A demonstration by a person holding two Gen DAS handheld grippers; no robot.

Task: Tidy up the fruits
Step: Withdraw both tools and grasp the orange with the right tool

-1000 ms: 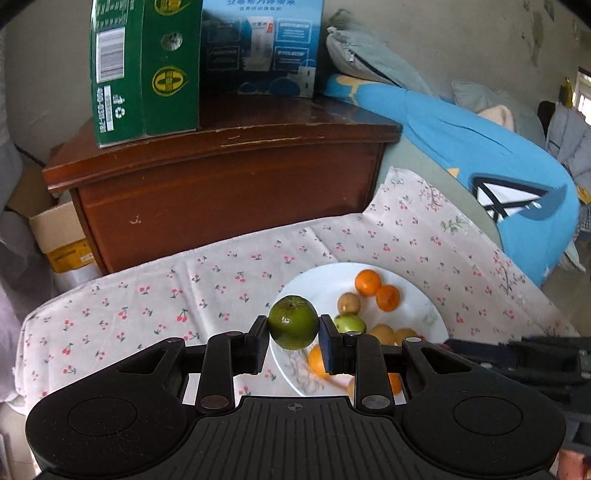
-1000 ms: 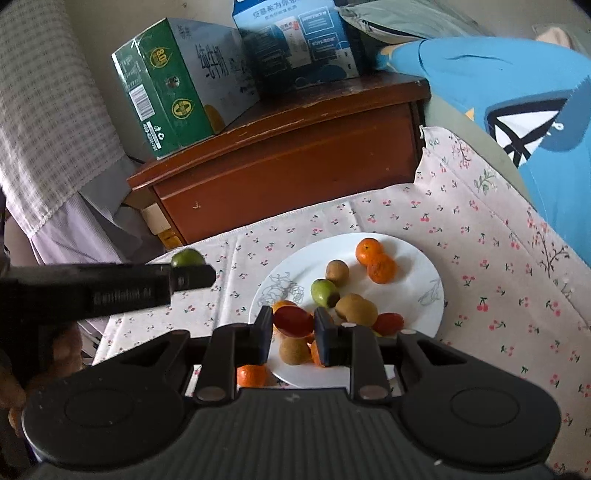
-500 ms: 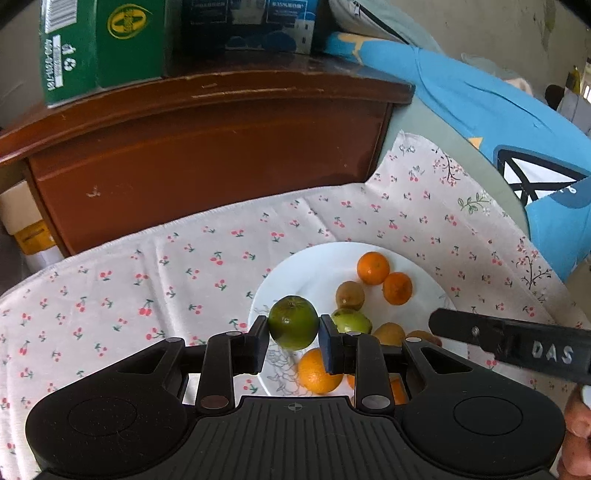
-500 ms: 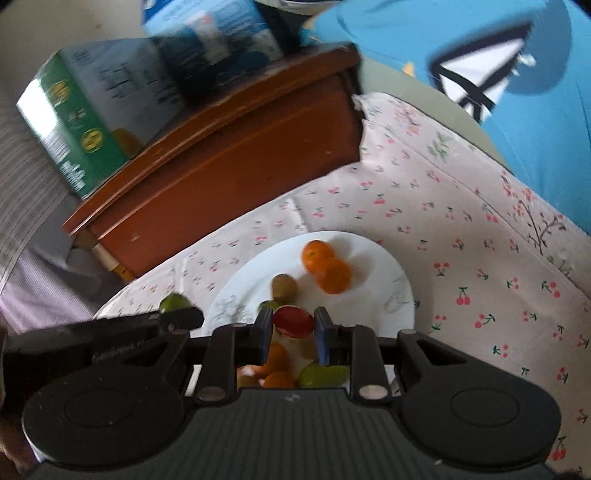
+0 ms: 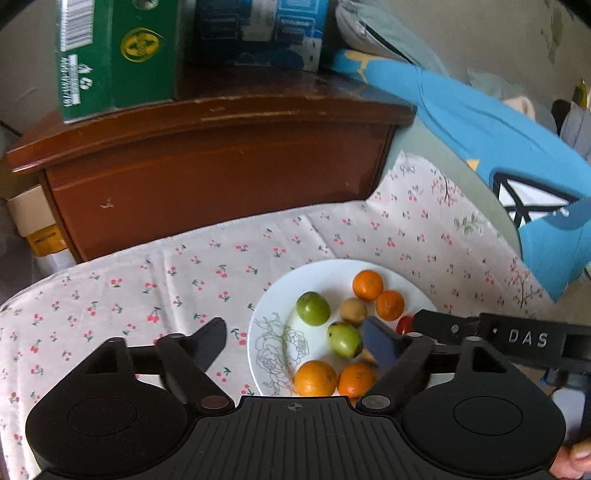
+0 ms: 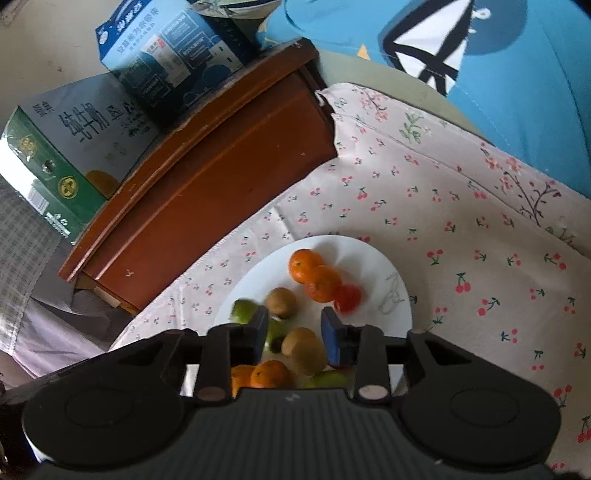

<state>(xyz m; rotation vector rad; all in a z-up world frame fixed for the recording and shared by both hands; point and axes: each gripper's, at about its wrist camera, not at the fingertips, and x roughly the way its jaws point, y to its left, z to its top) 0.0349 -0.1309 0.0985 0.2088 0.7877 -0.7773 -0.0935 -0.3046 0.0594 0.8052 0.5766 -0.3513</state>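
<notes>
A white plate [image 5: 332,271] lies on a cherry-print cloth and holds several oranges, kiwis and green fruits. The round green fruit [image 5: 313,308] I held lies on the plate's left part. My left gripper [image 5: 297,341] is open and empty above the plate's near edge. My right gripper [image 6: 294,330] is open and empty over the plate [image 6: 384,269]; it also shows in the left wrist view [image 5: 480,332]. The small red fruit [image 6: 348,297] lies beside two oranges [image 6: 314,273]. A kiwi [image 6: 303,350] sits between the right fingers.
A brown wooden cabinet [image 5: 214,162] stands behind the cloth with a green carton [image 5: 110,55] and a blue box [image 5: 258,33] on top. A blue cushion [image 5: 498,147] lies at the right. Bare cloth [image 5: 147,288] spreads left of the plate.
Both grippers have opened. The green fruit dropped from the left gripper onto the plate. The red fruit left the right gripper and now lies by the oranges.
</notes>
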